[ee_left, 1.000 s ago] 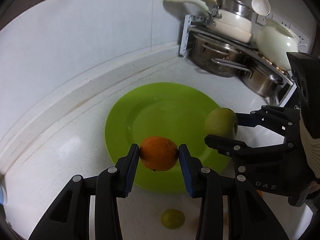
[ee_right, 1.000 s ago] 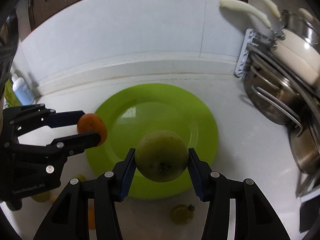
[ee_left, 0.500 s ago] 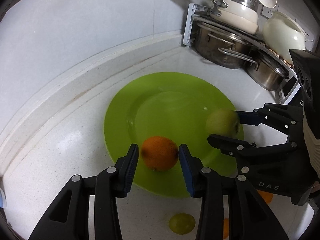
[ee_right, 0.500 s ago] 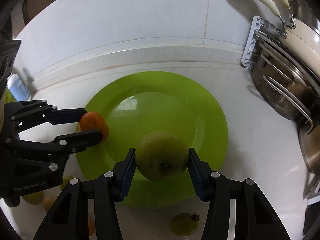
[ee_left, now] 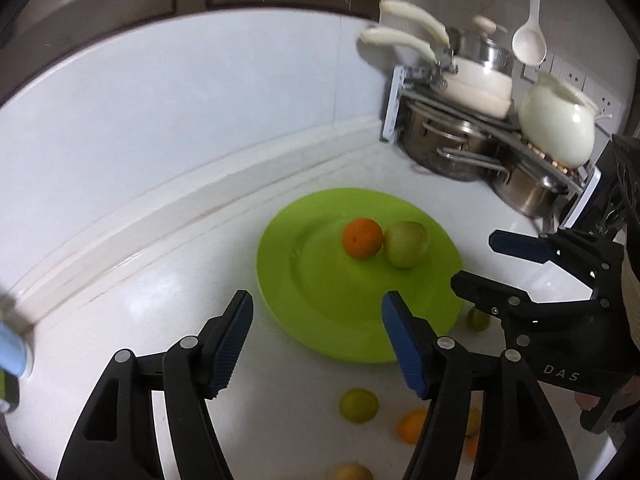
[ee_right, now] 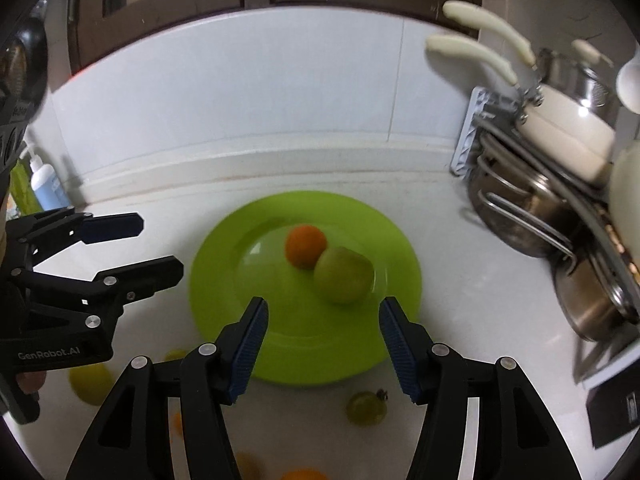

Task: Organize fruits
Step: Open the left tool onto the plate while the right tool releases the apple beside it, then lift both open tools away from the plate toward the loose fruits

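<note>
Both pairs of fingers [ee_left: 316,330] [ee_right: 322,330] are opening, empty, above the white counter [ee_left: 160,300] by the tiled wall [ee_right: 240,92].

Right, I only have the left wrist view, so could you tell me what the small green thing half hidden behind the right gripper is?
Observer: A small green fruit with a dark stem, lying on the counter just off the green plate.
Operator: And is the right gripper empty?
Observer: Yes; the right gripper is opening with nothing in it, and the apple lies on the plate beyond its tips.
Operator: What is the blue blur on my far left?
Observer: An upright blue pump bottle with a white top.
</note>
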`<state>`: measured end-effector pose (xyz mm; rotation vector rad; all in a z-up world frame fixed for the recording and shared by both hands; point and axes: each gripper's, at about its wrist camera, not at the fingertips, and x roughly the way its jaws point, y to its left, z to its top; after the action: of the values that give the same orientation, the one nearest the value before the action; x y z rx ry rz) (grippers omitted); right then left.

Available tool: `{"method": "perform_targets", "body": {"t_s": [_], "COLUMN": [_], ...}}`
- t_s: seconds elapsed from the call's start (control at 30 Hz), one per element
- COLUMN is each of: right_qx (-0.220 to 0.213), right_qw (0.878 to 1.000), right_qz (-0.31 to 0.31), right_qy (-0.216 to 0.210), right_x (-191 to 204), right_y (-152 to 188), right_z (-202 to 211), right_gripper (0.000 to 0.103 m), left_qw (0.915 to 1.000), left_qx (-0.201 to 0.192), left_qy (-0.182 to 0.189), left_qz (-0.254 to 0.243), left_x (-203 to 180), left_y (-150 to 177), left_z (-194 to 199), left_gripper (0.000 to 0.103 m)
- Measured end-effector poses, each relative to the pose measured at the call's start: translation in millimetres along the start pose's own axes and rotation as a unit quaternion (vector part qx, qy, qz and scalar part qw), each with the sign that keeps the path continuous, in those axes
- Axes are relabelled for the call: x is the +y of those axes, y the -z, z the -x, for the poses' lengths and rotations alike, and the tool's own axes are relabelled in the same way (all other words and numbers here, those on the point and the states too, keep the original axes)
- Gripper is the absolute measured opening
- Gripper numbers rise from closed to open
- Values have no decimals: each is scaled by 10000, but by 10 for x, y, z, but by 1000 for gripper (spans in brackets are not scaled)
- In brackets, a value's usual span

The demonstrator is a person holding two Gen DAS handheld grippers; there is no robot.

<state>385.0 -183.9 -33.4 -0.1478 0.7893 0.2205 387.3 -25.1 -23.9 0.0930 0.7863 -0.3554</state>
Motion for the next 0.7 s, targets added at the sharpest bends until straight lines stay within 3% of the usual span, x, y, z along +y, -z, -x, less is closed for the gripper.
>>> {"method": "perform_targets", "body": {"t_s": [0.37,0.7], "right_qx": [-578,-836], "right_qw": [9976,9935], "right_qz": [-260,-607], "right_qy": [269,477], "right_x": [193,367], "right_y": [170,391], "right_z": [664,1062], "right_gripper": [77,81], "left_qw": [9974,9908], "left_qx": [-601,-1083], "left_qy": [-309,-625], "left_qz": [243,524], "left_x": [3,37], "left_y": [267,542], "left_z": [754,1278], "left_gripper": [85,97]}}
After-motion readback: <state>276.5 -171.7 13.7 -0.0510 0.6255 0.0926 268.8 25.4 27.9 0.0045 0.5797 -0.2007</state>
